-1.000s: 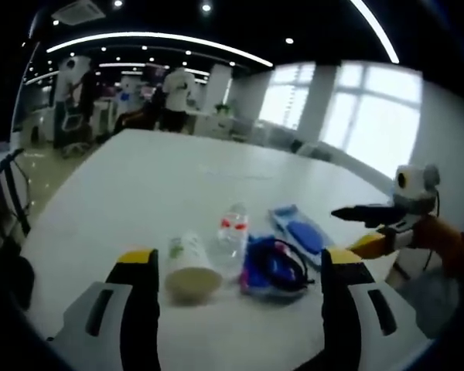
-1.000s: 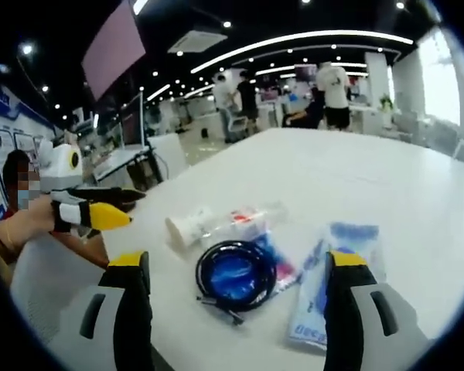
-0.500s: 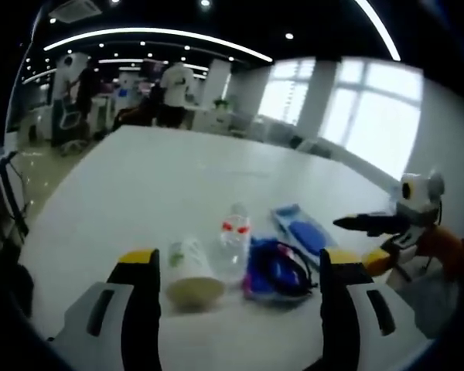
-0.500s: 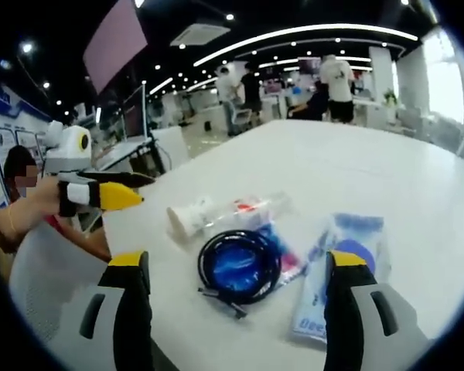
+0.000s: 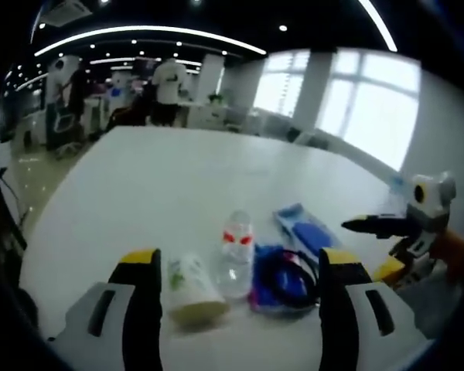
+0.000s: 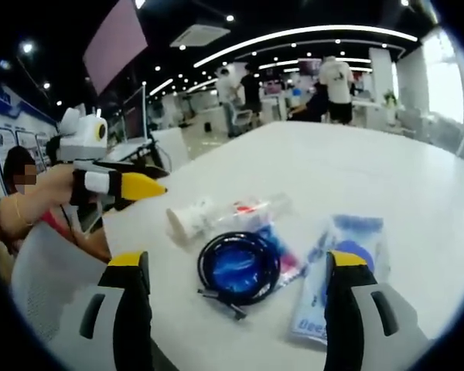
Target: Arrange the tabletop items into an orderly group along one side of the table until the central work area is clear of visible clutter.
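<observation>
On the white table (image 5: pixel 162 178) lie a tipped paper cup (image 5: pixel 189 290), a clear bottle with a red label (image 5: pixel 236 251), a black cable coil on a blue packet (image 5: pixel 282 278) and a second blue packet (image 5: pixel 305 228). My left gripper (image 5: pixel 238 261) hovers open just short of the cup and bottle. My right gripper (image 5: pixel 365 246) comes in from the right beside the packets. In the right gripper view the cup (image 6: pixel 187 218), bottle (image 6: pixel 251 209), coil (image 6: pixel 238 267) and packet (image 6: pixel 336 270) lie ahead of the open right gripper (image 6: pixel 238 261). The left gripper (image 6: pixel 151 178) sits near the cup's mouth.
The table's near edge (image 6: pixel 139 255) runs just behind the items, with a person (image 6: pixel 23 209) seated at it. Far across the table stand people (image 5: pixel 166 93) and office desks. Bright windows (image 5: pixel 363 108) line the right side.
In the right gripper view the left gripper has come nearer to the cup. The items have not moved. The right gripper sits slightly lower in the left gripper view.
</observation>
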`<action>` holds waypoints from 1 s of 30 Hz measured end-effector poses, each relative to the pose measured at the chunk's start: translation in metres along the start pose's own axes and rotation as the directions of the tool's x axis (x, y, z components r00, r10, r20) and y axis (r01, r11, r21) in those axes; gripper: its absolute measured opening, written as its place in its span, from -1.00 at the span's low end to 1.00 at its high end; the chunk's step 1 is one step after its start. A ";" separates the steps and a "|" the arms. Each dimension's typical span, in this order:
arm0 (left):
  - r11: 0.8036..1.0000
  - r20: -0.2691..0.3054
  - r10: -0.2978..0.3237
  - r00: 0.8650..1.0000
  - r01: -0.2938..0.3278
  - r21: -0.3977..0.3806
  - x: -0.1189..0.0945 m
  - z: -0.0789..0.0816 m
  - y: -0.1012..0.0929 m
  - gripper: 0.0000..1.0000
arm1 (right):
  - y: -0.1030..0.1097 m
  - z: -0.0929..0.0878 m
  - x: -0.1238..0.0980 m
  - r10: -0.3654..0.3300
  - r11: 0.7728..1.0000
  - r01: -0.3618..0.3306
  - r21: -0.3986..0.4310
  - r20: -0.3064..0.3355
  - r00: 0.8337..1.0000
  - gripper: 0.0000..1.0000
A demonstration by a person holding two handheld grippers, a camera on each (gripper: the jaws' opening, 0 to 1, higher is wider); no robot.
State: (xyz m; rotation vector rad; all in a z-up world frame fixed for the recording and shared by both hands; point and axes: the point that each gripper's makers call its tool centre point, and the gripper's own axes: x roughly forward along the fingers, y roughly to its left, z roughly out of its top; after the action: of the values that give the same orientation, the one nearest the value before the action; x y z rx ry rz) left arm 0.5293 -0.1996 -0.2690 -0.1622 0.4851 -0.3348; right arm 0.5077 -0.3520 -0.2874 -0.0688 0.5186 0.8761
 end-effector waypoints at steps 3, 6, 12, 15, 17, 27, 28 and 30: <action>1.000 -0.027 -0.001 1.000 0.002 0.008 0.010 0.001 0.002 0.60 | 0.000 -0.001 0.000 0.006 1.000 -0.006 0.019 -0.002 1.000 0.87; 1.000 -0.027 -0.024 0.999 0.024 -0.007 0.018 0.007 -0.003 0.60 | 0.000 -0.002 0.000 0.007 1.000 -0.007 0.028 -0.005 1.000 0.87; 0.999 -0.071 -0.038 0.997 0.039 0.023 0.037 0.011 -0.007 0.58 | -0.003 -0.005 0.000 -0.004 1.000 0.004 0.024 -0.018 1.000 0.87; 0.999 -0.098 -0.044 0.994 0.046 0.023 0.046 0.011 -0.007 0.53 | -0.004 -0.007 0.000 -0.006 1.000 0.006 0.025 -0.026 1.000 0.87; 0.998 -0.175 -0.050 0.983 0.055 0.025 0.051 0.003 -0.007 0.48 | -0.004 -0.008 0.000 -0.005 1.000 0.006 0.027 -0.031 0.999 0.87; 0.993 -0.308 -0.046 0.950 0.077 0.089 0.076 -0.005 -0.013 0.45 | -0.003 -0.015 0.002 -0.002 0.999 0.005 0.050 -0.063 0.998 0.88; 0.991 -0.316 -0.054 0.947 0.089 0.098 0.079 -0.006 -0.015 0.45 | -0.003 -0.015 0.002 -0.002 0.999 0.005 0.050 -0.064 0.998 0.88; 0.991 -0.335 -0.054 0.940 0.092 0.099 0.082 -0.008 -0.016 0.45 | -0.002 -0.017 0.002 0.001 0.998 0.003 0.055 -0.072 0.997 0.88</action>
State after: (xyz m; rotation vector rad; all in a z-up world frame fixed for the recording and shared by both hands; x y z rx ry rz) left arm 0.5888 -0.2438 -0.3073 -0.0117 0.7940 -0.4654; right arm 0.5037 -0.3567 -0.3031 -0.0503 0.6096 0.8605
